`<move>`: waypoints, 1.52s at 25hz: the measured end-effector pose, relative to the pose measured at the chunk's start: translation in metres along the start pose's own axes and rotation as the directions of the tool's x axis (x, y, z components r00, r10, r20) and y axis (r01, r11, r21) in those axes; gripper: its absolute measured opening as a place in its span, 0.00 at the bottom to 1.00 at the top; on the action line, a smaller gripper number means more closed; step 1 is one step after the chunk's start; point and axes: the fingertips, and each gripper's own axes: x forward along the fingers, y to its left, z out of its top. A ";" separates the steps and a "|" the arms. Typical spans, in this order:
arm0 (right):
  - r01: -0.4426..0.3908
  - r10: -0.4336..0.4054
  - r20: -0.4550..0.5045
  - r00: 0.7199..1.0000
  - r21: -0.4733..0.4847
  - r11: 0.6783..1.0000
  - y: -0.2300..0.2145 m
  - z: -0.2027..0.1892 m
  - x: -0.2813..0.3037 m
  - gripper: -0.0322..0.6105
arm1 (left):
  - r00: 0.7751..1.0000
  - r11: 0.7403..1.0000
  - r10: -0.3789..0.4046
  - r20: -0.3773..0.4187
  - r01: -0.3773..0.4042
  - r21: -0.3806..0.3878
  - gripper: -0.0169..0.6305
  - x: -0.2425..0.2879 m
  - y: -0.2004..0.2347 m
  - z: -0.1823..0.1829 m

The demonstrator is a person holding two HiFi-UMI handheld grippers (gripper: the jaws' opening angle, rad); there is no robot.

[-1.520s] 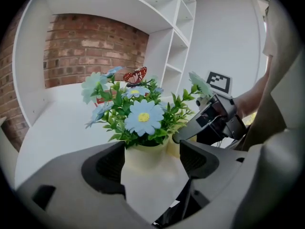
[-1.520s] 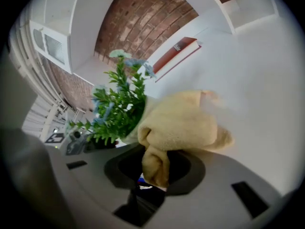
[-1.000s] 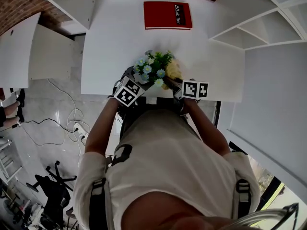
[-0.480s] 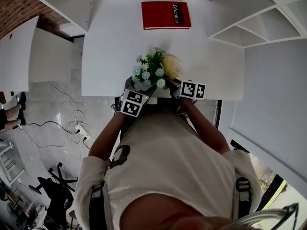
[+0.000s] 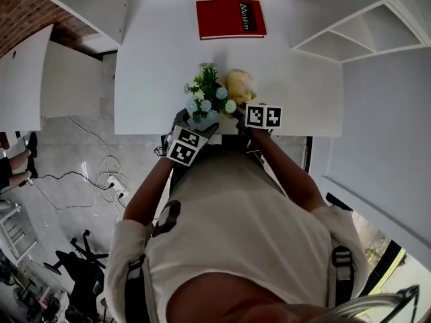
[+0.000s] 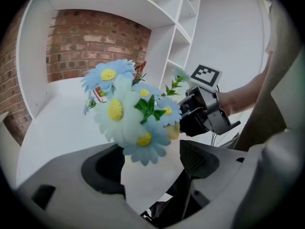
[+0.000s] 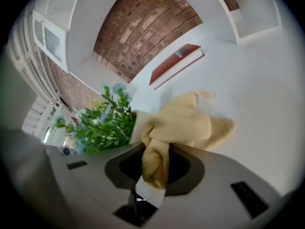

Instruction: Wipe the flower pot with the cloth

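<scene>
Holding blue daisies [image 6: 128, 113], the flower pot [image 6: 147, 185] sits in the left gripper [image 6: 152, 163].

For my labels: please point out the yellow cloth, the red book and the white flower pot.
Yellow cloth [image 7: 186, 123], right gripper view: its bunched middle.
Red book [image 5: 231, 19], head view: its cover.
White flower pot [image 6: 143, 175], left gripper view: its wall.

white table [image 5: 161, 59], brick wall [image 5: 23, 9], white shelves [image 5: 350, 42]
</scene>
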 end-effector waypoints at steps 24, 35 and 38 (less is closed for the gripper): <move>-0.035 0.033 0.015 0.999 0.182 0.983 -0.009 -0.028 -0.007 0.21 | 0.995 0.995 -0.100 0.018 0.100 0.015 0.60 0.007 -0.015 0.008; -0.206 0.181 0.161 0.970 0.159 0.965 0.045 0.021 -0.036 0.21 | 0.983 0.982 -0.186 -0.009 0.185 -0.048 0.60 0.016 -0.027 0.017; -0.200 0.168 0.189 0.968 0.168 0.965 0.034 0.027 -0.037 0.21 | 0.983 0.983 -0.183 -0.002 0.182 -0.023 0.60 0.026 -0.035 0.020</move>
